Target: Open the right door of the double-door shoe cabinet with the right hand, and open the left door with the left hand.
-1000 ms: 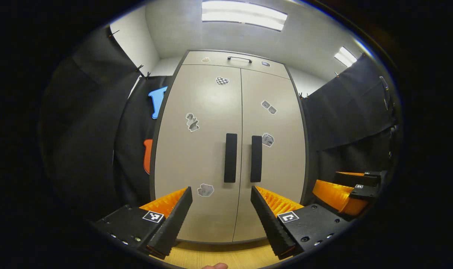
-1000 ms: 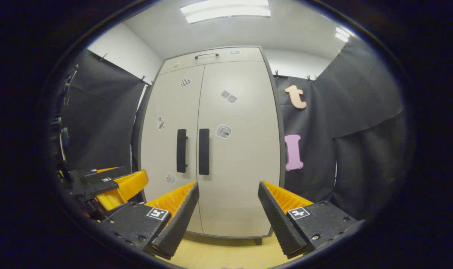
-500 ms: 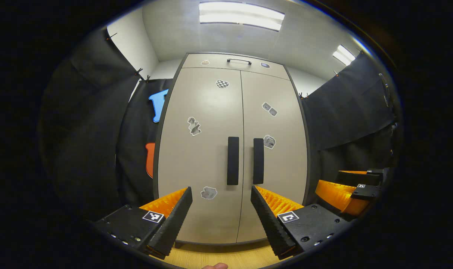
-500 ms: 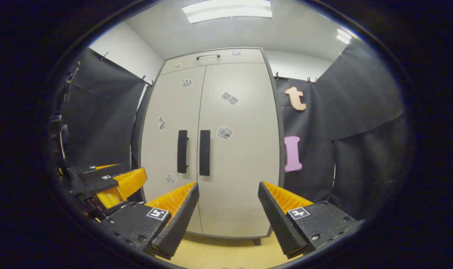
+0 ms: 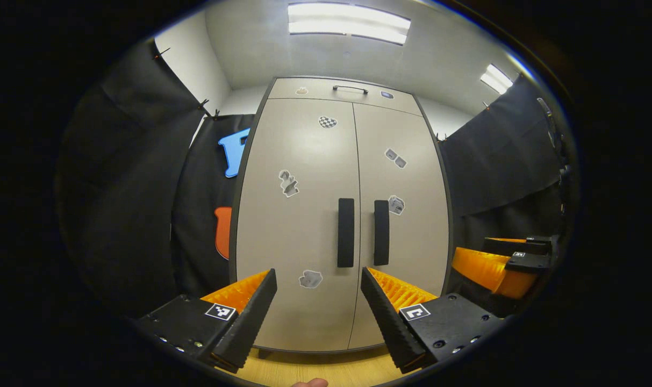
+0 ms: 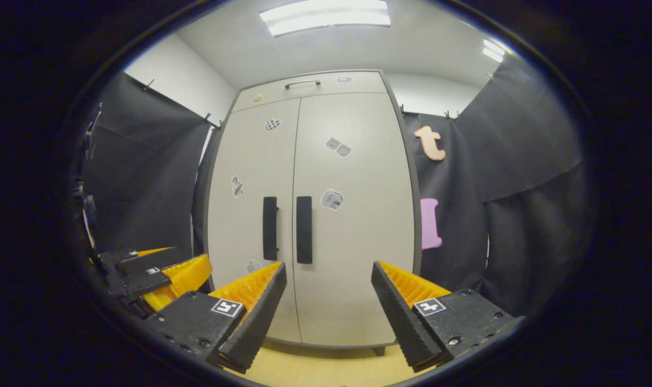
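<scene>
Both doors (image 5: pixel 299 215) of the cabinet (image 6: pixel 309 215) are closed; left gripper (image 5: pixel 317 314) and right gripper (image 6: pixel 328 317) hang spread before it.

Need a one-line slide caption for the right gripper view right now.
Open right gripper faces the closed shoe cabinet, its two black handles ahead, untouched; left gripper alongside.
</scene>
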A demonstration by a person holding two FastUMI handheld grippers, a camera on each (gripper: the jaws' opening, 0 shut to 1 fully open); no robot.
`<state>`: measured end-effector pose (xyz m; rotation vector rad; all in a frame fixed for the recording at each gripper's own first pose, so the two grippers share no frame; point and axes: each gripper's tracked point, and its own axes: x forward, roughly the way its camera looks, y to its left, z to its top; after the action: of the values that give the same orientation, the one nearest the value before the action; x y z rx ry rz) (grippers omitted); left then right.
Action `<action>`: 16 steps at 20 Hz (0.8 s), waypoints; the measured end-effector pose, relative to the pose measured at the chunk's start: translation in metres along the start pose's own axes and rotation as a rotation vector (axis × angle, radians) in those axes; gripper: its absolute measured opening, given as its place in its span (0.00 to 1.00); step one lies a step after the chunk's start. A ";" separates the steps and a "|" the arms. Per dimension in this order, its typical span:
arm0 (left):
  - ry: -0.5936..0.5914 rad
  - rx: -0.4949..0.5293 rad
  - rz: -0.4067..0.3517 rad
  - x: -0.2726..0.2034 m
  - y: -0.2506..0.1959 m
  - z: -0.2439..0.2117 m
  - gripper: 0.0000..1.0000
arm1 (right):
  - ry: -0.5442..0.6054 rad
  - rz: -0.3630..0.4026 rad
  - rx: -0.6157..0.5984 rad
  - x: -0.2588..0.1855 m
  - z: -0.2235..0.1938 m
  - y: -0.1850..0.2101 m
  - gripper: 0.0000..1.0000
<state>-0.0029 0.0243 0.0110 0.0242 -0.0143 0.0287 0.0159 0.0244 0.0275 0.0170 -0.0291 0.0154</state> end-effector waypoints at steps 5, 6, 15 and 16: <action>-0.010 -0.005 0.014 0.001 0.014 0.006 0.94 | -0.016 0.000 -0.012 0.024 0.015 0.010 1.00; -0.010 -0.004 0.015 -0.001 0.016 0.007 0.94 | -0.012 0.002 -0.023 0.032 0.016 0.013 1.00; -0.004 0.035 0.040 -0.009 0.043 0.010 0.95 | 0.071 0.003 -0.013 0.140 0.002 0.034 1.00; -0.005 0.039 0.050 -0.010 0.048 0.011 0.95 | 0.086 0.000 -0.006 0.151 0.000 0.035 1.00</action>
<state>-0.0144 0.0722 0.0227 0.0634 -0.0195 0.0789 0.1666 0.0615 0.0327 0.0104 0.0567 0.0164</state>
